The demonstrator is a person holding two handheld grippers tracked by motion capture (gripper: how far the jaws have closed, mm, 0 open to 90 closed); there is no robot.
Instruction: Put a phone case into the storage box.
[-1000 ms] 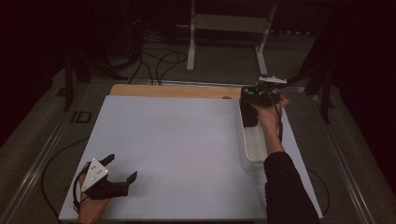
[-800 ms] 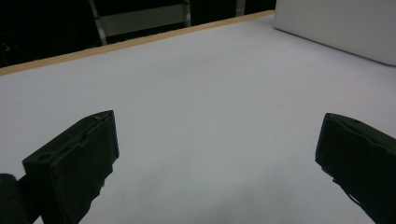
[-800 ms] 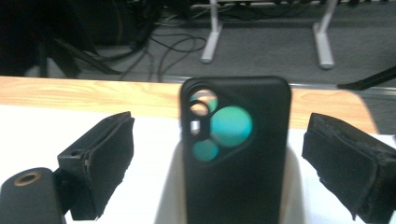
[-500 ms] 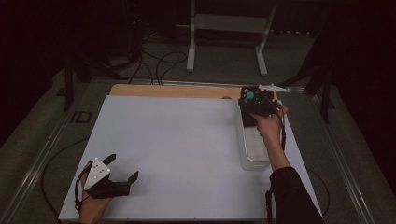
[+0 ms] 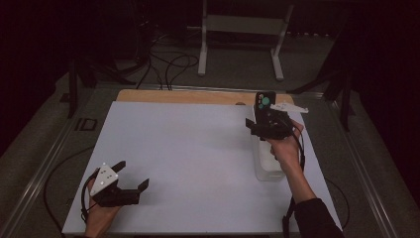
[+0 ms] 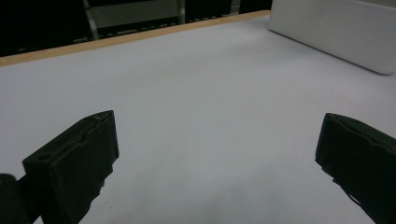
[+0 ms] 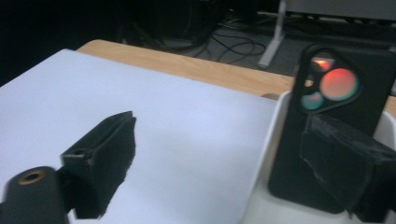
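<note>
Dim room around a white table

A white metal stand (image 5: 241, 37) occupies the upper centre; black cables (image 5: 166, 64) snake across grey floor (image 5: 34, 144) at upper left.

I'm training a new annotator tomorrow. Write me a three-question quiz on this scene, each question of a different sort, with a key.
1. True or false: the left hand-held gripper holds the phone case.
2. Multiple choice: the white bin lies (A) at the table's right side, (B) at its left side, (C) on the floor.
3. Fill in: in the right gripper view, the case stands at the bin's far end, beside the right hand-held gripper's ____ jaw.

Key
1. False: its jaws are apart with only the white tabletop between them.
2. A.
3. Right; the left jaw is well clear over the tabletop, so the jaws are open.
</note>
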